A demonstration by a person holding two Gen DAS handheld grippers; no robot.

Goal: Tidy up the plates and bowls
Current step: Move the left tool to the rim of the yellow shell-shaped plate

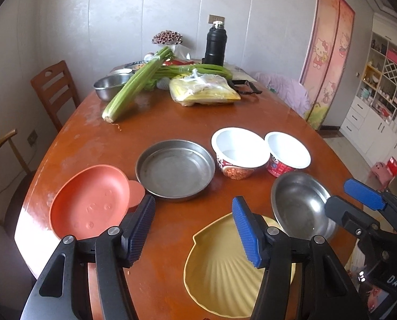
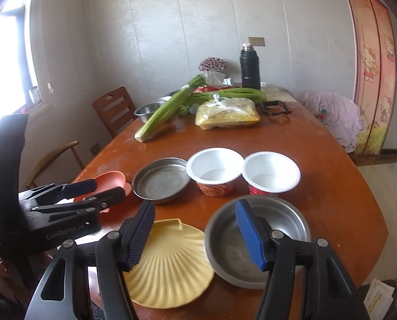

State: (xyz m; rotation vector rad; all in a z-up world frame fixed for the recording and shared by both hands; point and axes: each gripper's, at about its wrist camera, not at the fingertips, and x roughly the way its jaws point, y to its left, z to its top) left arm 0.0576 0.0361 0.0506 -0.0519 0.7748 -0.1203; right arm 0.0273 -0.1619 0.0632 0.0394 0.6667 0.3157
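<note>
Nearest the table edge, yellow shell plate fans its ribs toward us.

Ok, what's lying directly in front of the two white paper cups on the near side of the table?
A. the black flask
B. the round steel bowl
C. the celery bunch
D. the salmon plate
B: the round steel bowl sits just nearer than the two white paper cups, beside the yellow shell-shaped plate.

Left gripper and right gripper: both angled downward, jaws apart, nothing between.
</note>
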